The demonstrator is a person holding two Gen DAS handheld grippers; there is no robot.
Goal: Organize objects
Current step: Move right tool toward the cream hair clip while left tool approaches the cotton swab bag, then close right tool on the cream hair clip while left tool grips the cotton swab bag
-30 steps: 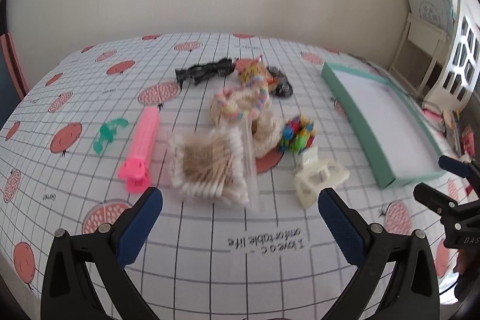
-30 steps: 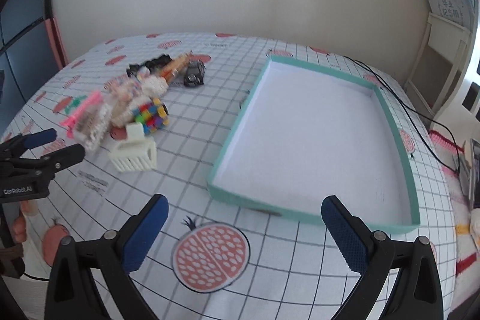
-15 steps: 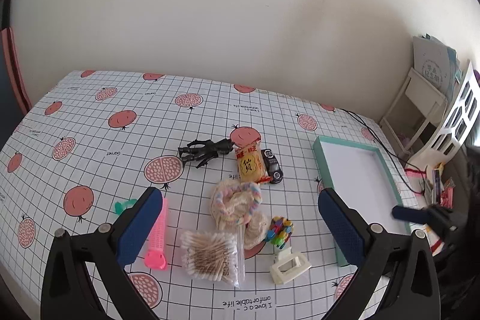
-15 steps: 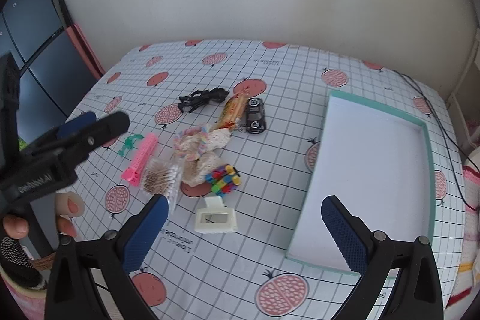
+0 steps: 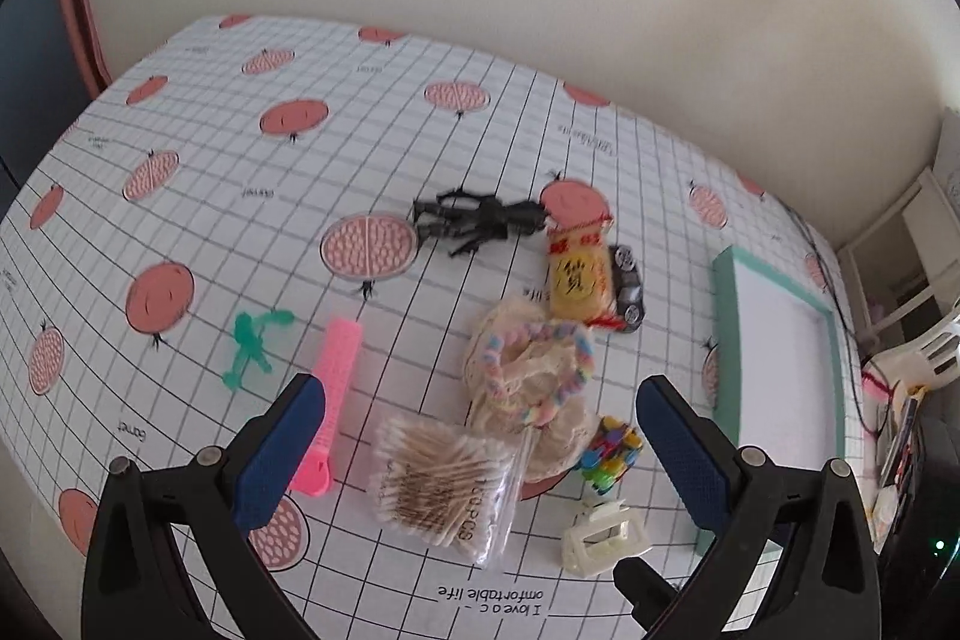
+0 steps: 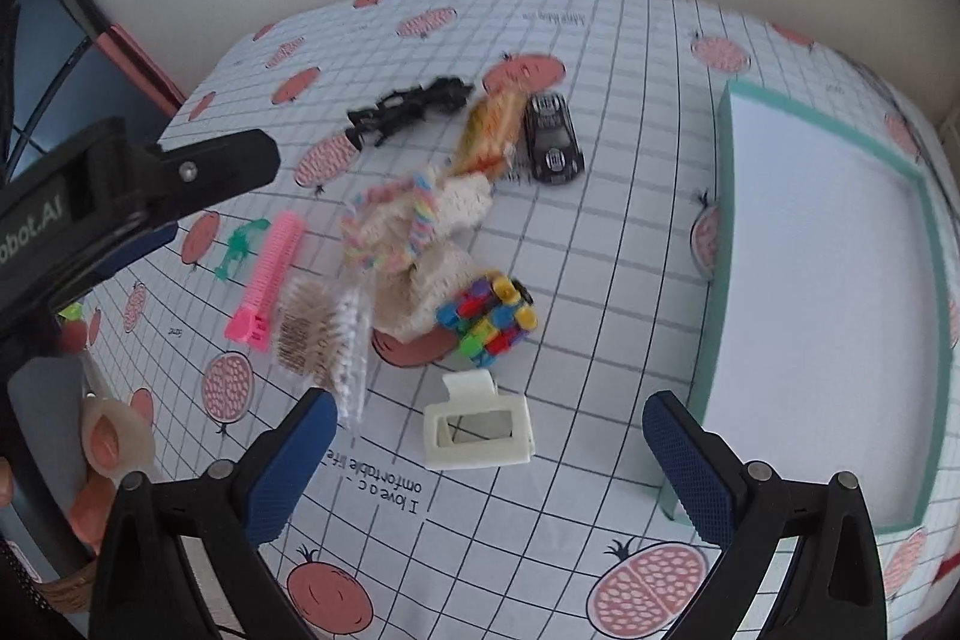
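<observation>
- Left gripper [image 5: 480, 445]: jaws spread wide, holding nothing, hovering above the table [image 5: 198, 142].
- Right gripper [image 6: 489, 463]: jaws equally wide apart, empty.
- Cream hair claw [image 6: 477, 424]: nearest item, lying flat just ahead of the right gripper's fingers, centred between them.
- Bag of cotton swabs [image 5: 444, 487]: clear packet, left of the hair claw, between the left gripper's fingers in its view.
- Multicoloured block toy [image 6: 486, 319]: just beyond the hair claw, touching the lace pieces with pastel bracelet [image 5: 531, 376].
- Pink comb [image 5: 330, 406] and green figure [image 5: 252, 346]: far left of the hair claw.
- Yellow snack packet [image 5: 579, 277], black toy car [image 6: 552, 139], black figure [image 5: 474, 223]: farthest from the hair claw.
- Teal-rimmed tray [image 6: 918, 178]: right of the hair claw; its white floor shows fully only in the right wrist view, which also shows a hand [image 6: 102, 460] on the left gripper.
</observation>
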